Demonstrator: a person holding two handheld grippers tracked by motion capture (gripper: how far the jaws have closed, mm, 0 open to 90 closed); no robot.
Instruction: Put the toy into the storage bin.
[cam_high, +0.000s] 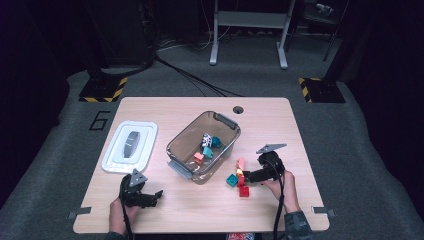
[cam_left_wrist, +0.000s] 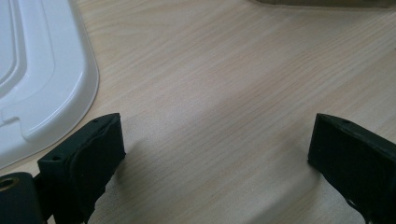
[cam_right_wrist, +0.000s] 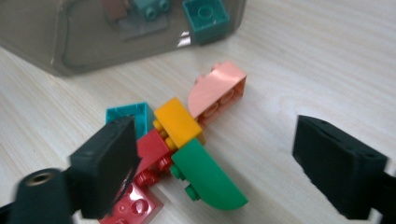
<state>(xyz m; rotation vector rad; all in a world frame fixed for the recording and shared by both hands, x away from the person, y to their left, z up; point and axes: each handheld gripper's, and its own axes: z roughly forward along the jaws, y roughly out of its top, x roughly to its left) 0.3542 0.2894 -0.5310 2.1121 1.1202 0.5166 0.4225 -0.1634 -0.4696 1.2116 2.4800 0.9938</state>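
Note:
A small heap of loose bricks lies on the wooden table (cam_high: 200, 210) just right of the clear bin (cam_high: 180, 137). In the right gripper view it holds a pink brick (cam_right_wrist: 217, 91), a yellow one (cam_right_wrist: 177, 121), a teal one (cam_right_wrist: 130, 114), a green curved one (cam_right_wrist: 208, 179) and red ones (cam_right_wrist: 152, 151). My right gripper (cam_right_wrist: 218, 135) is open low over this heap (cam_high: 240, 177). The green and yellow bricks lie between its jaws, and its left jaw is close beside the red brick. My left gripper (cam_left_wrist: 218, 130) is open over bare wood at the front left (cam_high: 156, 195).
The bin holds several bricks, among them teal ones (cam_high: 207, 151) and a salmon one (cam_high: 199, 157). A white lid (cam_high: 130, 146) lies flat at the left, its edge close to my left jaw (cam_left_wrist: 46, 93). A cable hole (cam_high: 238, 109) is at the table's far edge.

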